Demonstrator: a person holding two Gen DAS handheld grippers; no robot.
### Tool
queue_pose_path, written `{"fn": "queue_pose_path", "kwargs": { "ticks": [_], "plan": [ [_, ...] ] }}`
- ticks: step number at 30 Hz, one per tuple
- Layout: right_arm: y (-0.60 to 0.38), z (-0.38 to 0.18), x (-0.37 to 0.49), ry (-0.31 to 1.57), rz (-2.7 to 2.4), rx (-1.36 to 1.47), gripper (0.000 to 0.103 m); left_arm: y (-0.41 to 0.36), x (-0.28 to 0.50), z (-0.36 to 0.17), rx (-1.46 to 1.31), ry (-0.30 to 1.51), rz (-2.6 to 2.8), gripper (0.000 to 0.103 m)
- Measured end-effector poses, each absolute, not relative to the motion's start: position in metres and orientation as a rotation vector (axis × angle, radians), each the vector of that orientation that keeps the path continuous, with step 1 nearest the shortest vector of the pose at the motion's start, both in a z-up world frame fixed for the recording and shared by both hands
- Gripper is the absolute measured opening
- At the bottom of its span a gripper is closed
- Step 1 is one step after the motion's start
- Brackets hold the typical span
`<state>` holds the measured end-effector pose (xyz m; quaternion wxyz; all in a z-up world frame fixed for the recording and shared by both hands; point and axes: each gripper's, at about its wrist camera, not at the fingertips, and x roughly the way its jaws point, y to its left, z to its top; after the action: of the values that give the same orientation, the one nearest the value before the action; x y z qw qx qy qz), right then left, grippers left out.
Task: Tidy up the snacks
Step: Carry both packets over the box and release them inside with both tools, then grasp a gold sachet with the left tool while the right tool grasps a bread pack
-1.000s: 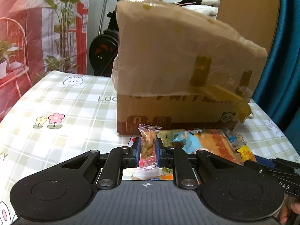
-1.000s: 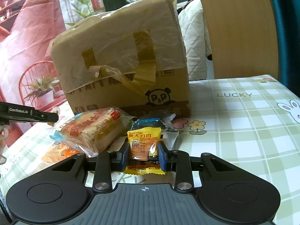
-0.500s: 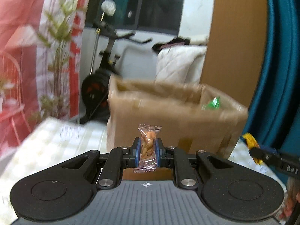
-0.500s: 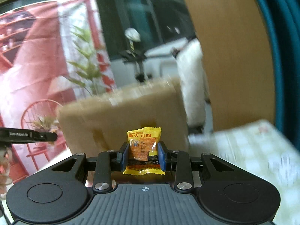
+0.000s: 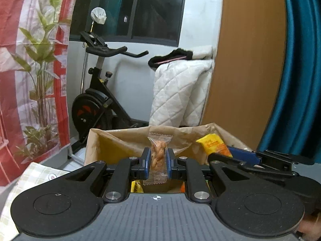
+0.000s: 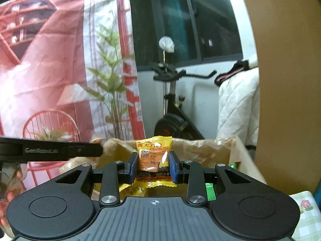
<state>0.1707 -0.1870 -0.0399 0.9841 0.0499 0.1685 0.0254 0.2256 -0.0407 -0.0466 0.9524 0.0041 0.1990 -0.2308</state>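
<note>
My left gripper (image 5: 157, 160) is shut on a small clear packet of brown twisted snack (image 5: 158, 154) and holds it above the open cardboard box (image 5: 120, 140). My right gripper (image 6: 153, 165) is shut on a yellow-orange snack packet (image 6: 154, 156) over the same box (image 6: 236, 154). In the left wrist view the right gripper (image 5: 250, 157) and its yellow packet (image 5: 213, 144) show at the right. In the right wrist view the left gripper's finger (image 6: 50, 150) shows at the left. Yellow and green packets (image 6: 209, 190) lie inside the box.
The checked tablecloth (image 5: 34, 178) shows at the lower left and in the right wrist view (image 6: 307, 208) at the lower right. Behind the box stand an exercise bike (image 5: 96, 104), a white quilt (image 5: 180, 92), a wooden panel (image 5: 246, 60) and a blue curtain (image 5: 301, 60).
Both grippers have risen from table level, where snacks lay in front of the box, to above the box's open top. Each still holds its packet.
</note>
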Motion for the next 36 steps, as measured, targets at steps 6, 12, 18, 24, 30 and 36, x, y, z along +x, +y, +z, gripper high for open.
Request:
{"fn": "queue_pose_path", "kwargs": {
  "ticks": [6,12,18,24,30,36],
  "plan": [
    [-0.185,-0.048,0.178,0.359,0.018,0.103,0.061,-0.030,0.229,-0.051,0.039,0.432,-0.455,0.068],
    [-0.200,-0.043,0.144,0.345,0.007,0.124,0.071,-0.007,0.205,-0.047,0.048,0.431,-0.440,0.071],
    [-0.213,-0.043,0.097,0.325,0.001,0.163,0.075,0.014,0.172,-0.045,0.043,0.434,-0.432,0.072],
    [-0.216,-0.063,0.061,0.332,-0.017,0.226,0.075,0.026,0.144,-0.060,0.038,0.470,-0.430,0.072],
    [-0.210,-0.096,0.041,0.387,-0.032,0.266,0.075,0.033,0.129,-0.083,0.047,0.505,-0.405,0.072],
    [-0.193,-0.132,0.035,0.475,-0.026,0.284,0.084,0.045,0.124,-0.102,-0.009,0.544,-0.380,0.071]
  ]
}}
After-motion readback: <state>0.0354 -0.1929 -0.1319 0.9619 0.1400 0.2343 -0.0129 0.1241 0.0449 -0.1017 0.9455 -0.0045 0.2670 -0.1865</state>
